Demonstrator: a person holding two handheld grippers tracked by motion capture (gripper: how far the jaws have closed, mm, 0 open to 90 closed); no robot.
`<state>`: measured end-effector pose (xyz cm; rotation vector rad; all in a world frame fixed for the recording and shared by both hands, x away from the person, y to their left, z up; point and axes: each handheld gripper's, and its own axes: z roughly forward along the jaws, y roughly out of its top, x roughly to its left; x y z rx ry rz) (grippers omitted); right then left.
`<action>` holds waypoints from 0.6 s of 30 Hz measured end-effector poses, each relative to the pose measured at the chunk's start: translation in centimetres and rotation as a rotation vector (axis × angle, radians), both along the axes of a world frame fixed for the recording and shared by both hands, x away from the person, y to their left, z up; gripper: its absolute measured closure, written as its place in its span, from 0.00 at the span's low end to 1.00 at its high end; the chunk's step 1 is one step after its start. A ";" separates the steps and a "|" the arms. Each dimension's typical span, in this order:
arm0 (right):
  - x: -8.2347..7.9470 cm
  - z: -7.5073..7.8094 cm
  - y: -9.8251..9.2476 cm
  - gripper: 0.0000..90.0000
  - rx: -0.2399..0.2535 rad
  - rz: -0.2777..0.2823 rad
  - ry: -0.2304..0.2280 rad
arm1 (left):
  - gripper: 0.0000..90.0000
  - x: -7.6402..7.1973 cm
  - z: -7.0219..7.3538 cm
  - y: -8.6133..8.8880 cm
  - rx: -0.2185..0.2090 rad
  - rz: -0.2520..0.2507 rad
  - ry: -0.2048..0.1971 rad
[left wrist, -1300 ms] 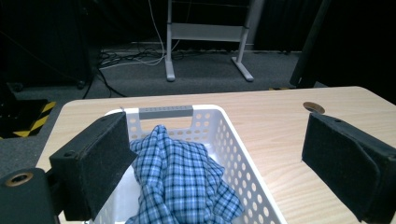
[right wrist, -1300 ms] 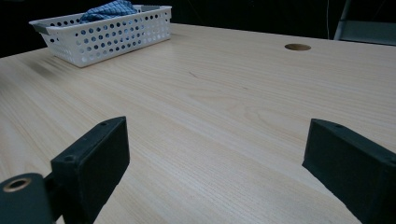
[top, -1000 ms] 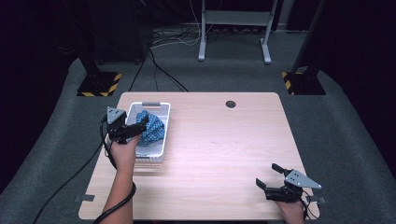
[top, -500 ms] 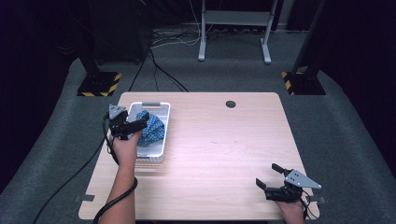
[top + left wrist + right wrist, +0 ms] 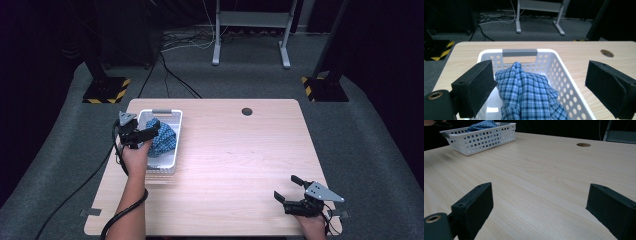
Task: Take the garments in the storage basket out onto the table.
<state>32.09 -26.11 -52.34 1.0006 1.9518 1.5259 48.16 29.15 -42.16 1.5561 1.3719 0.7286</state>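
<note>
High view. A white perforated basket [image 5: 168, 145] stands at the left side of the tabletop [image 5: 240, 165], its long axis running away from the person. A blue checked cloth [image 5: 164, 139] lies bunched inside it. The left hand-held gripper [image 5: 145, 135] hovers over the basket's left rim, jaws pointing right toward the cloth, just beside or touching it; which cannot be told here. The right hand-held gripper [image 5: 287, 191] rests near the tabletop's near right corner, well apart from the basket, so the left hand is clearly the nearer one.

Left gripper view. The left hand-held gripper [image 5: 539, 87] is released, jaws spread wide. The cloth [image 5: 529, 92] rises in a peaked heap directly ahead, between the jaws and below them; the basket [image 5: 564, 75] and its grey handle lie beyond. This view settles the jaw opening and the cloth's alignment, which the high view leaves unclear.

Right gripper view. The right hand-held gripper [image 5: 539, 207] is likewise released, jaws wide over bare tabletop [image 5: 544, 170], grasping nothing. The basket [image 5: 481, 137] appears far off at upper left, with the cloth [image 5: 482, 125] showing above its rim.
</note>
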 end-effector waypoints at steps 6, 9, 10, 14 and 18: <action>0.0 0.0 0.0 0.07 0.000 0.001 0.000 | 0.09 0.8 -0.8 -0.6 0.029 0.005 0.058; 0.0 0.0 0.0 0.07 0.000 0.002 0.000 | 0.09 1.2 -1.2 -0.9 0.042 0.013 0.089; 0.0 0.0 0.0 0.07 0.001 0.002 -0.001 | 0.09 1.4 -1.4 -1.0 0.055 0.016 0.103; 0.0 0.0 0.0 0.07 0.000 0.003 -0.003 | 0.10 1.8 -2.0 -1.4 0.092 0.041 0.136; 0.0 0.0 0.0 0.07 0.001 0.005 -0.003 | 0.10 2.1 -2.5 -1.5 0.102 0.064 0.165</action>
